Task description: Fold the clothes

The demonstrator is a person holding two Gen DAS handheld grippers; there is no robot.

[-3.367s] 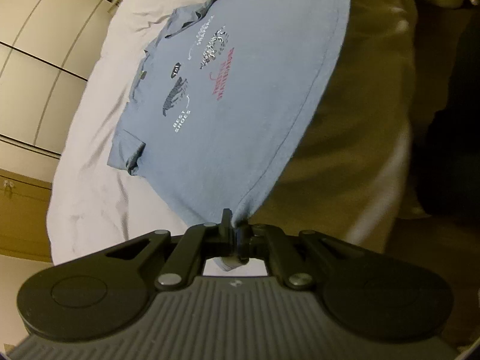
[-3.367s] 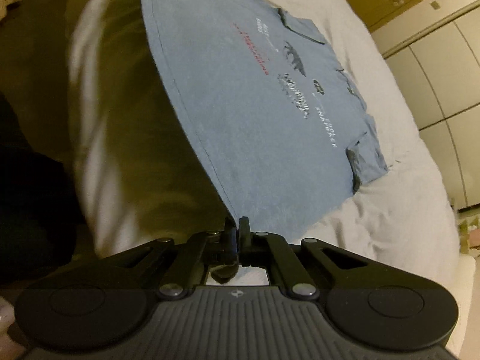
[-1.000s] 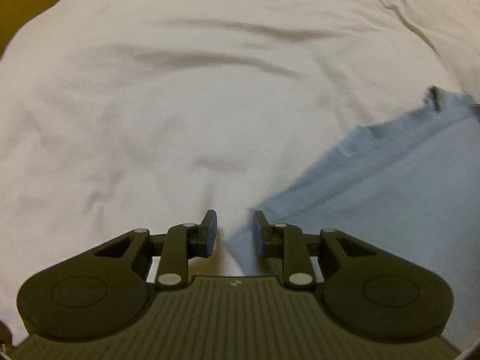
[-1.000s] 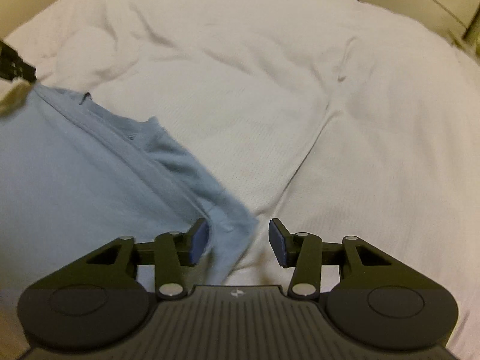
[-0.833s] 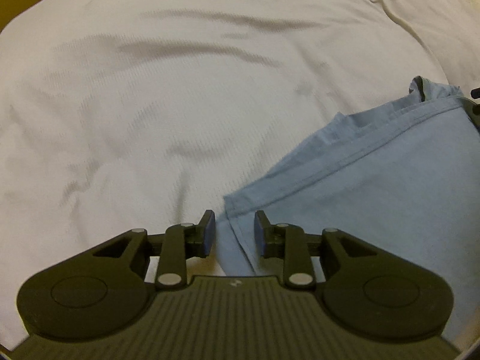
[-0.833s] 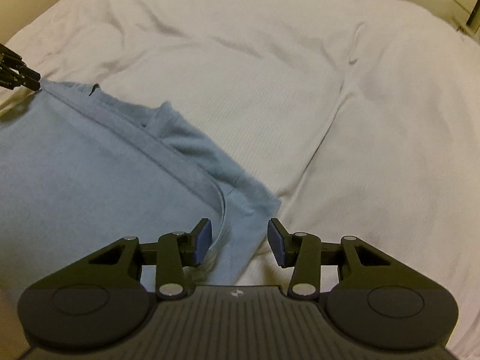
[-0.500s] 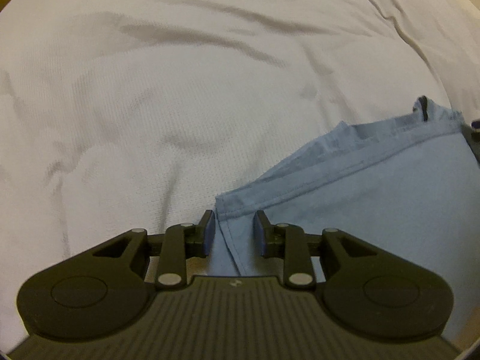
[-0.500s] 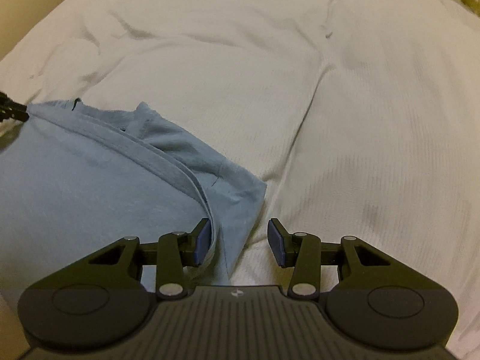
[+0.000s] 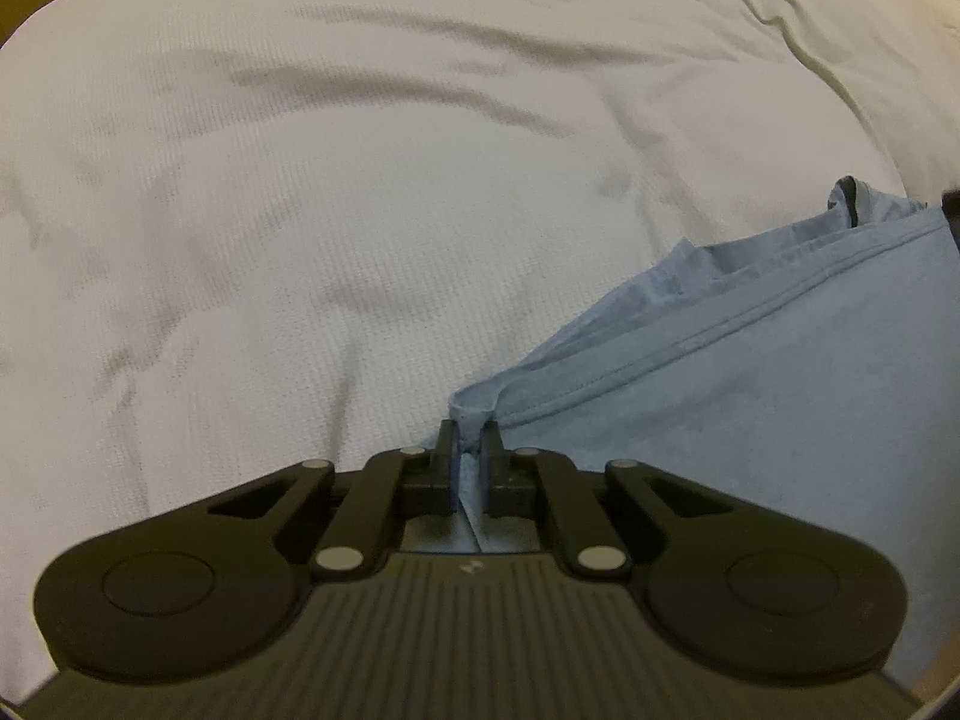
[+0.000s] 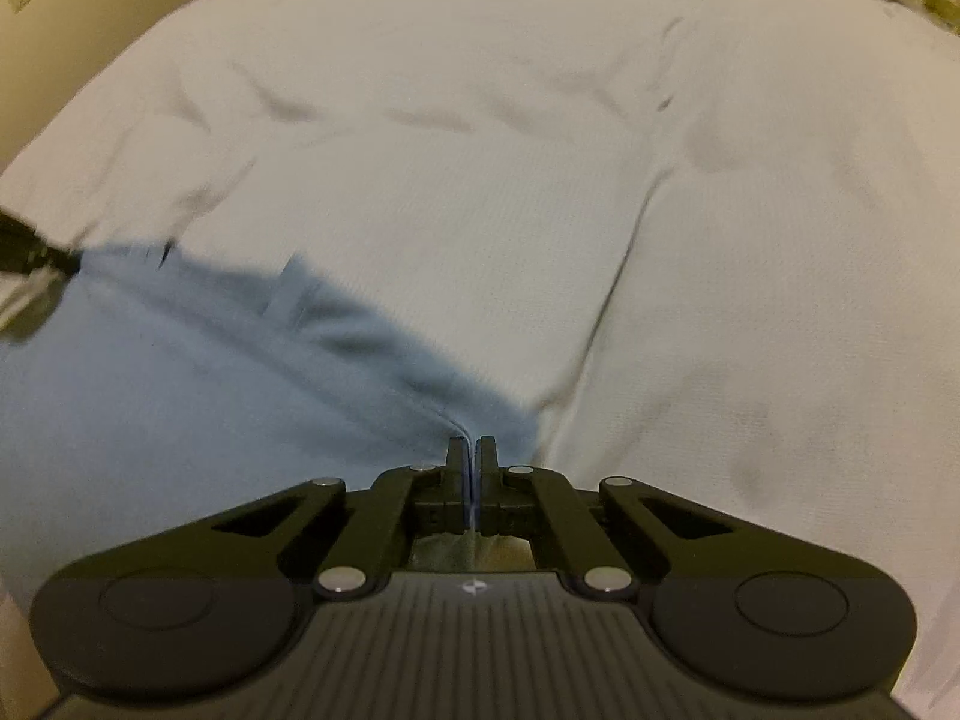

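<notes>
Your left gripper (image 9: 470, 433) and right gripper (image 10: 471, 449) each pinch a corner of the blue shirt (image 9: 750, 396), which lies doubled on the white bed (image 9: 360, 180), so more folds likely remain.

Left wrist view: white bedspread (image 9: 360, 210) ahead and to the left is open; only shallow creases, nothing standing on it. Right side taken up by the blue T-shirt (image 9: 780, 408), lying flat with a doubled hem ridge, low enough to pass over. Left claw (image 9: 470, 429) is pinched onto the shirt corner, so no gap between its fingers.

Right wrist view: bedspread (image 10: 600, 210) ahead and to the right open, one long crease running away. Shirt (image 10: 150, 390) fills the left. Right claw (image 10: 470, 444) also clamped on shirt edge. Left claw tip (image 10: 24, 252) sits at the far left edge, well apart.
</notes>
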